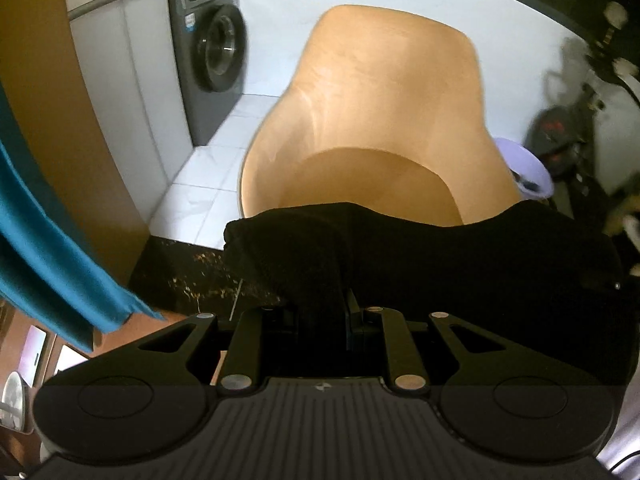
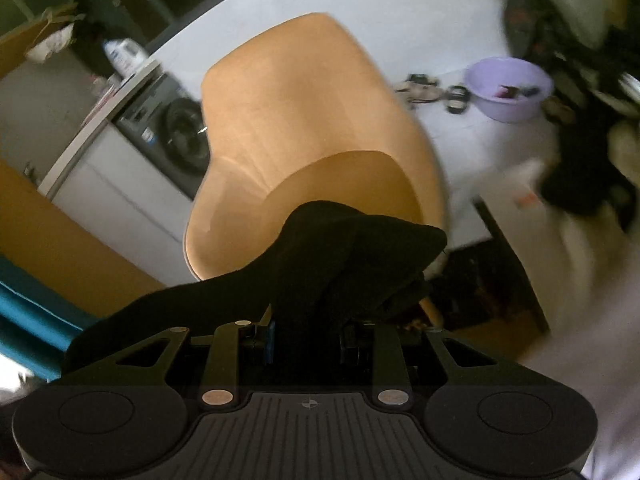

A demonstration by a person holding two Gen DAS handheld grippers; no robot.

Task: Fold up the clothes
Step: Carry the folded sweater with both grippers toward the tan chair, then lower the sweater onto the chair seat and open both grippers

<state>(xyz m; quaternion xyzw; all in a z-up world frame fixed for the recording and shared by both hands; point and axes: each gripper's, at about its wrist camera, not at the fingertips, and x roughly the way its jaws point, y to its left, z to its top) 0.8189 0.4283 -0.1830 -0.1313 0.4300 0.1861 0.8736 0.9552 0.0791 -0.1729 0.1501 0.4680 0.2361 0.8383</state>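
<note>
the left hand-held gripper fills the bottom of the view, its jaws pinched on a black garment that bunches over the fingers and spreads away to the right. just beyond the garment stands an orange chair with a rounded back, on a white tiled floor. left of the chair, a grey washing machine sits against white cabinets. a teal cloth hangs far left of the chair. a lilac basin peeks out behind the chair's right edge.

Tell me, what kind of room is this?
Probably a laundry corner in a home. A washing machine sits under a counter, a purple basin stands on the white tiled floor, and there is a wooden chair.
</note>
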